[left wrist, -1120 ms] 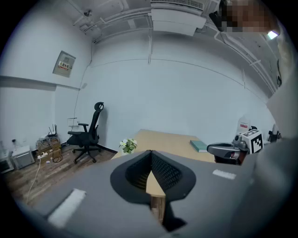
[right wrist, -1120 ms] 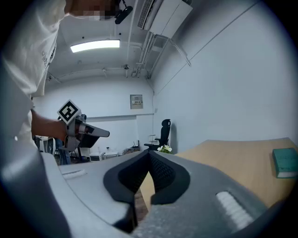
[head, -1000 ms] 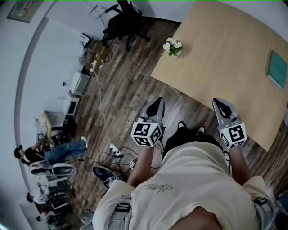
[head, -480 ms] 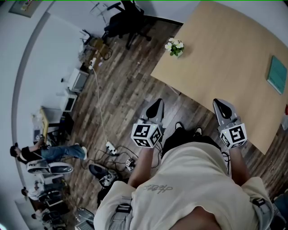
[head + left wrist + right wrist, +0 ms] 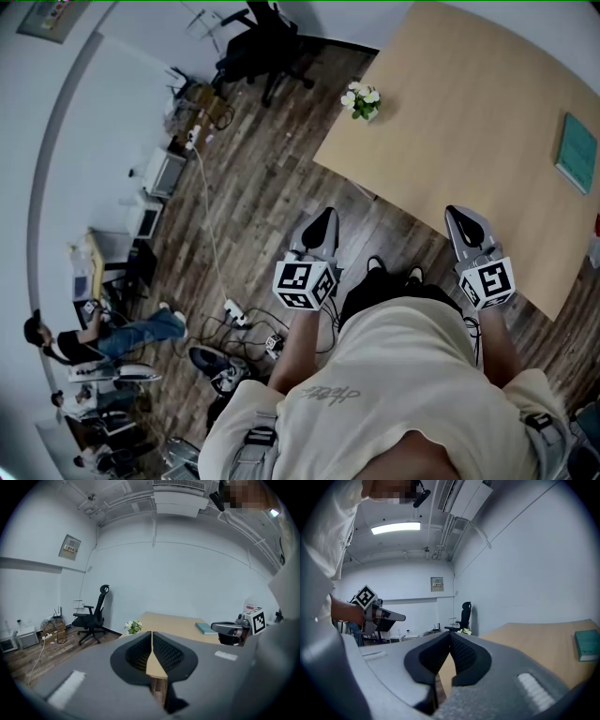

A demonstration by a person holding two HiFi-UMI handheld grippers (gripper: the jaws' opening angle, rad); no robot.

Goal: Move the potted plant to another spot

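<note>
Potted plant [image 5: 361, 100]: small, with white blossoms over green leaves, standing upright; the pot itself was too small to make out. It stood on the wooden table [image 5: 469, 141] at the far left corner, close to the edge and well apart from both grippers.

Left gripper [image 5: 322, 225]: held over the floor short of the table, jaws pressed together, nothing between them.

Right gripper [image 5: 466, 223]: tip over the table's near edge, jaws likewise together and empty.

Teal book [image 5: 574, 150]: lay at the table's right side.
</note>
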